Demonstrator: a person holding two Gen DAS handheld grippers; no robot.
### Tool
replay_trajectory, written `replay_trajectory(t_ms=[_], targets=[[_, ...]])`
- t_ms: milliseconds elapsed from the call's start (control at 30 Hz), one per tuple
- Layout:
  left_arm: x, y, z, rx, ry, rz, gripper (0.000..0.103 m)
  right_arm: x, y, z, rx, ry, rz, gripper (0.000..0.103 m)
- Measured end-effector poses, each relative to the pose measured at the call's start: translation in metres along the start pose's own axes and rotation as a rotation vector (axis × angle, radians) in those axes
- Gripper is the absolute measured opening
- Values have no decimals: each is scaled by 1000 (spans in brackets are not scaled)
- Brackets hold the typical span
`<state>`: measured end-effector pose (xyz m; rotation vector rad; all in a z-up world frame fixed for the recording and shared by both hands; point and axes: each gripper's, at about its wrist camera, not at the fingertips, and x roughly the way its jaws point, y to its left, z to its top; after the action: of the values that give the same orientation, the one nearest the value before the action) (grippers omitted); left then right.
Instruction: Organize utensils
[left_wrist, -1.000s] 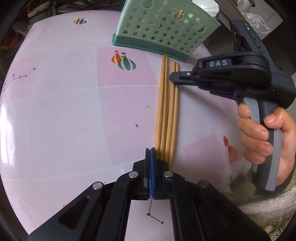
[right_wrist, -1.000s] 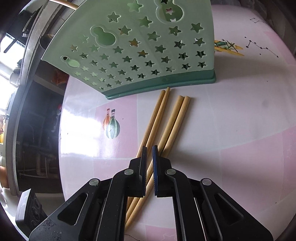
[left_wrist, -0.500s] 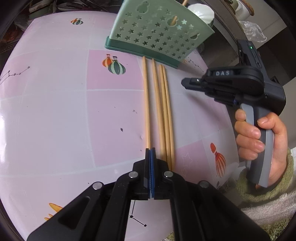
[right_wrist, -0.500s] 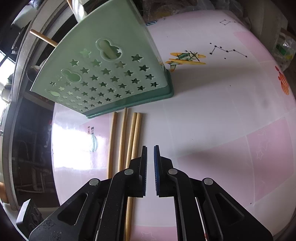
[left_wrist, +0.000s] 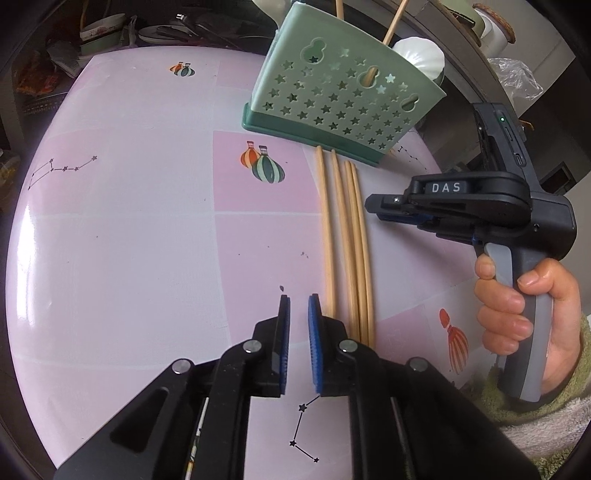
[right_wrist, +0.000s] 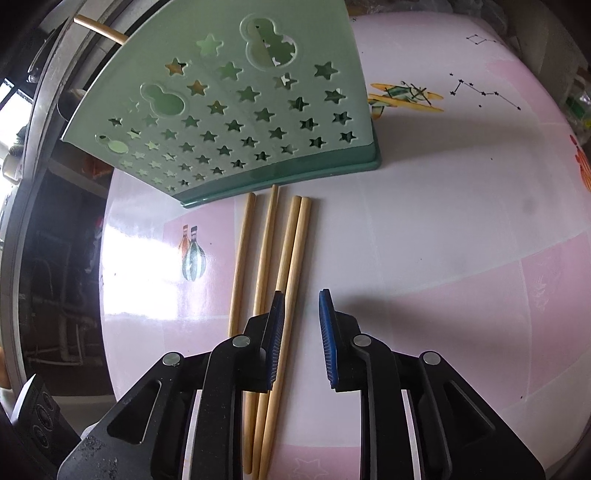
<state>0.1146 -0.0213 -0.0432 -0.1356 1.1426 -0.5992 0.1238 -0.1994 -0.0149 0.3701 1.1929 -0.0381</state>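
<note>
Several wooden chopsticks (left_wrist: 343, 240) lie side by side on the pink tablecloth, their far ends at the base of a green star-punched utensil holder (left_wrist: 343, 99). My left gripper (left_wrist: 297, 299) hovers just left of their near ends. Its jaws are opening, with a narrow gap and nothing between them. My right gripper (left_wrist: 376, 205), held by a hand (left_wrist: 517, 306), hangs to the right of the chopsticks. In the right wrist view my right gripper (right_wrist: 301, 295) is also opening above the chopsticks (right_wrist: 284, 251). The rightmost stick shows in the gap, untouched, below the holder (right_wrist: 229, 110).
Two sticks (left_wrist: 395, 18) stand inside the holder, with a white ceramic piece (left_wrist: 421, 55) behind it. Dishes and clutter (left_wrist: 103, 33) sit beyond the table's far edge. The round table (right_wrist: 443, 221) drops off at the left in the right wrist view.
Both grippers' jaws have parted from shut or nearly shut. The left gripper now sits just left of the chopstick ends. The chopsticks lie more evenly spread than one second ago.
</note>
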Motion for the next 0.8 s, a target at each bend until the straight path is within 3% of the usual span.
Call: replay_trajectory(t_ms=[567, 800], targets=[[0, 16, 0, -28, -14, 49, 16, 17, 33, -13, -41, -12, -67, 4], [-2, 2, 5, 22, -54, 81, 23, 13, 25, -18, -181, -145, -114, 5]])
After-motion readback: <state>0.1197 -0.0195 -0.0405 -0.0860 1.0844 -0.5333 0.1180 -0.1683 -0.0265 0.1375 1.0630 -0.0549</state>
